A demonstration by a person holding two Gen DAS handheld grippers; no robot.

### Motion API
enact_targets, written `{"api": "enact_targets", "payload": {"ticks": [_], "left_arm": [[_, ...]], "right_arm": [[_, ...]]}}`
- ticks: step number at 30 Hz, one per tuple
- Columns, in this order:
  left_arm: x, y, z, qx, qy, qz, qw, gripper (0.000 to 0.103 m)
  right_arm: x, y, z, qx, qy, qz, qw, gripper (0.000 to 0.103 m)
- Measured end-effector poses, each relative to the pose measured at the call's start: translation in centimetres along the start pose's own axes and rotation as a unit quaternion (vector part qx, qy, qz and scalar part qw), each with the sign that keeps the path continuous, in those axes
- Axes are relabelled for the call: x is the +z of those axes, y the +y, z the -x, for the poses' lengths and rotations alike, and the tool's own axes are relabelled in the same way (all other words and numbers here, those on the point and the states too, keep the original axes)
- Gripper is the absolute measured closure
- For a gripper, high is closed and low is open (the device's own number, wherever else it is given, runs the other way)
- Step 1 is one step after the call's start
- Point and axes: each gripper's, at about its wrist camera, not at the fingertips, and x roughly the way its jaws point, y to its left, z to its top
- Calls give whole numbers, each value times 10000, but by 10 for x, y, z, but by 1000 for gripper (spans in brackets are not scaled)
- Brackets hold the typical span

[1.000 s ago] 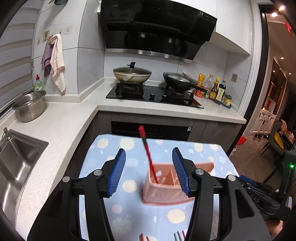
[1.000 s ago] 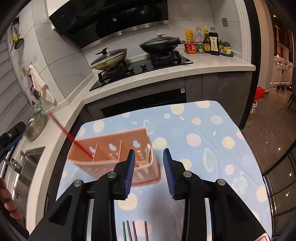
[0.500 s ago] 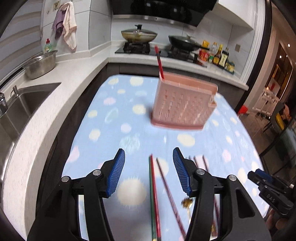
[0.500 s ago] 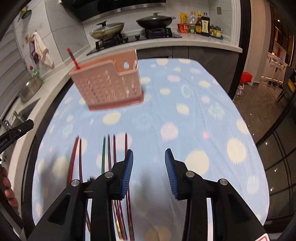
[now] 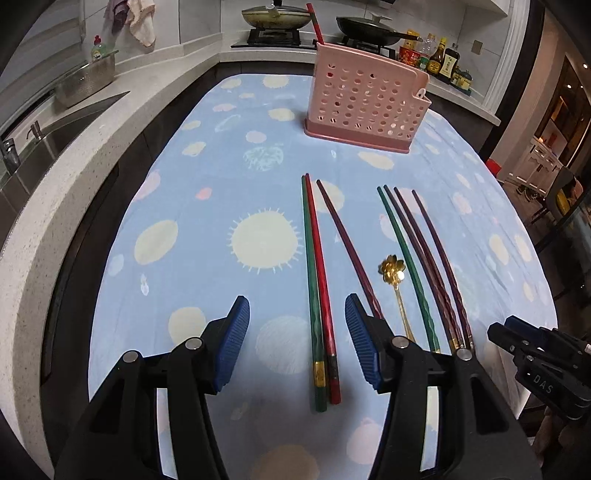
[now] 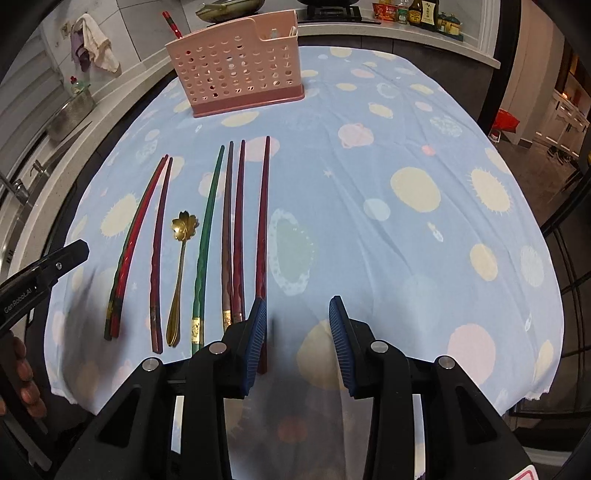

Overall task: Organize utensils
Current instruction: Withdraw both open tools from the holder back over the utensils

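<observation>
Pink perforated utensil basket point(image 5: 365, 103): upright at the far end of the blue patterned tablecloth point(image 5: 207, 206); one red chopstick point(image 5: 315, 22) already stands in its left compartment.

Loose utensils, near half of the cloth, lying roughly parallel and pointing away:
- green chopstick point(image 5: 310, 266) and red chopstick point(image 5: 320, 266), touching, leftmost;
- dark maroon chopstick point(image 5: 347, 243), just right of them;
- gold flower-bowl spoon point(image 5: 394, 275);
- second green chopstick point(image 5: 404, 258) with three dark maroon chopsticks point(image 5: 436, 258) at the right.

Left gripper point(image 5: 297, 343): jaws apart, empty, over the green-and-red pair's handle ends.

Right gripper point(image 6: 297, 339): jaws apart, empty; the rightmost chopstick point(image 6: 263, 229) lies by its left pad.

Step, as judged: reaching to pick up. Next move calls for lowering onto a chopstick and closing.
</observation>
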Motion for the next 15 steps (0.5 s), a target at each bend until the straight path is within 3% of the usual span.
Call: {"api": "enact_targets", "payload": {"ticks": [10, 15], "left_arm": [[-22, 5, -5, 143, 261, -15, 9996, 52], [-25, 8, -6, 128, 321, 17, 9994, 52]], "right_arm": [[-11, 7, -6, 96, 119, 124, 9998, 71], [-12, 12, -11, 110, 191, 201, 9996, 79]]}}
